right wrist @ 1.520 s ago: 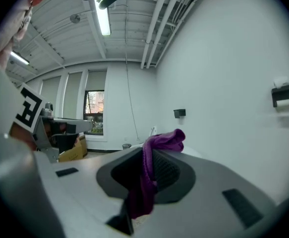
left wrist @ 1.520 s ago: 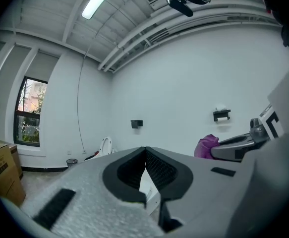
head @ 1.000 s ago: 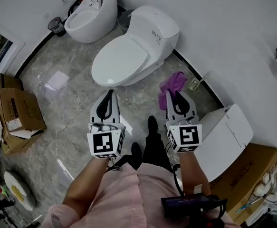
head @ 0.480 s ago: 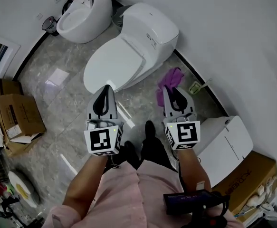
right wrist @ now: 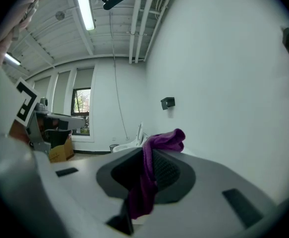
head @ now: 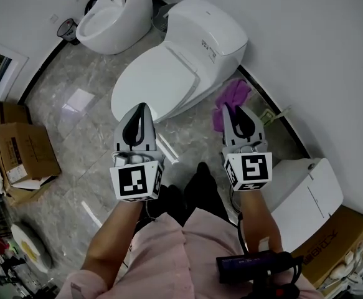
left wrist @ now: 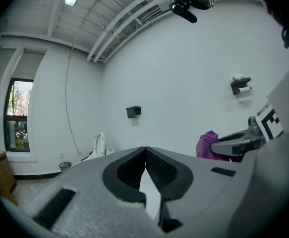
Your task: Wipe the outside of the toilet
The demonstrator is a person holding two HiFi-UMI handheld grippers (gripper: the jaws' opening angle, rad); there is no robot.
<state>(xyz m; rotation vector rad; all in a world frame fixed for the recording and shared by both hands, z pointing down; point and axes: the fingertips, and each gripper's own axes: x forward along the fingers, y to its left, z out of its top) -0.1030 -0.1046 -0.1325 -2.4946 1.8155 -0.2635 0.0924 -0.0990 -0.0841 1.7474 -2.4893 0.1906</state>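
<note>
Toilet (head: 175, 61) standing ahead on floor (head: 75, 123), lid down. Pinching limp purple cloth (head: 234, 94) in right claw (head: 232, 111), likely light, floppy, best gripped bunched; holding left claw (head: 140, 108) closed, empty, nearby.

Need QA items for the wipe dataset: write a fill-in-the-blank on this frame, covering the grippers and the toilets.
The right gripper is shut on a ____ cloth.
The left gripper, jaws together, holds ____.
The nearest toilet has its lid ____, unlike the far toilet, whose lid is raised.
Missing words: purple; nothing; closed.
</note>
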